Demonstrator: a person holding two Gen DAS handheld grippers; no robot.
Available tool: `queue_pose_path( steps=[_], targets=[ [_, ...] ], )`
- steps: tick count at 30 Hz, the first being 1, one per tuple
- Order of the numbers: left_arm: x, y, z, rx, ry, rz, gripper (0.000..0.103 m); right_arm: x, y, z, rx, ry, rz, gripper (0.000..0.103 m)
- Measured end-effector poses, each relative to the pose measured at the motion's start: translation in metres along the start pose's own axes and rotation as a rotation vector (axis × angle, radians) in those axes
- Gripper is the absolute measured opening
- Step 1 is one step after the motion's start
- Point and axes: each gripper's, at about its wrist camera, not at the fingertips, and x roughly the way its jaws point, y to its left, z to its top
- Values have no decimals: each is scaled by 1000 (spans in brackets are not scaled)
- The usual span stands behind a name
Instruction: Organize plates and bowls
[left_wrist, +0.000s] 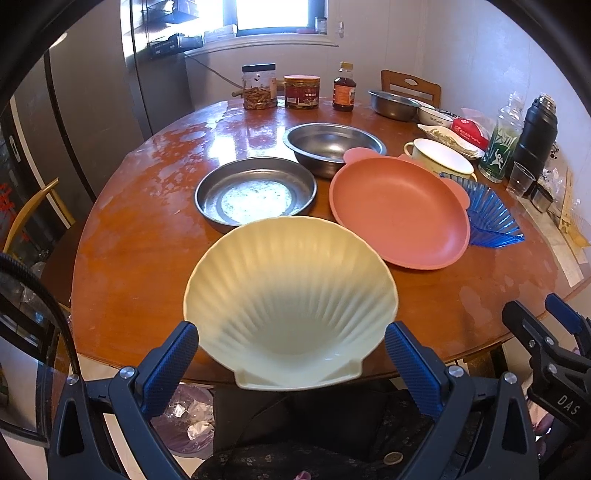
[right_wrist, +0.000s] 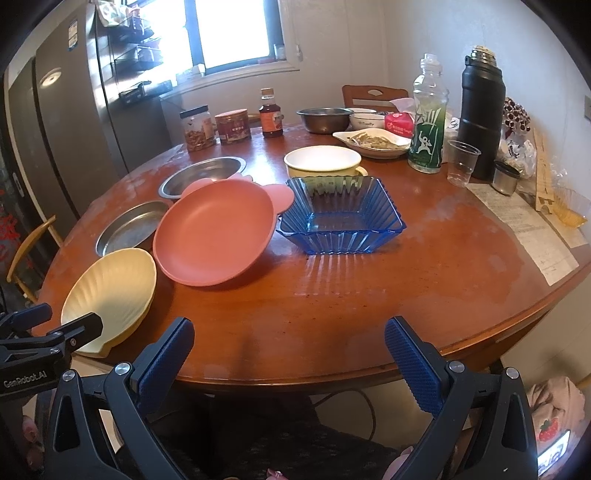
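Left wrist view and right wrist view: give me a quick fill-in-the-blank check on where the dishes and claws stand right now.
1. The shell-shaped dish sits between the fingers of the ____ claw.
2. The right claw is open and holds ____.
3. The pink plate leans with one edge on the rim of the ____ ribbed dish.
4. The yellow cup stands ____ the ribbed dish, farther from the claws.

Missing words: left; nothing; blue; behind

Bare table (right_wrist: 369, 295) lies open in front of the right tool (right_wrist: 289, 360), bounded ahead by the blue dish (right_wrist: 341, 221) and pink plate (right_wrist: 214, 236), with bottles (right_wrist: 428, 122) crowding the far right.
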Motion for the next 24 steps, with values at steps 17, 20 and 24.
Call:
queue_pose_path(
  steps=[17, 20, 24],
  targets=[
    [17, 77, 15, -126, 44, 16, 102, 26, 60, 20, -93, 118, 194, 101],
    [25, 82, 18, -127, 58, 15, 102, 38, 71, 21, -104, 167, 223, 86],
    [31, 89, 21, -129, 65, -3, 101, 56, 82, 21, -101, 244, 254, 54]
  ],
)
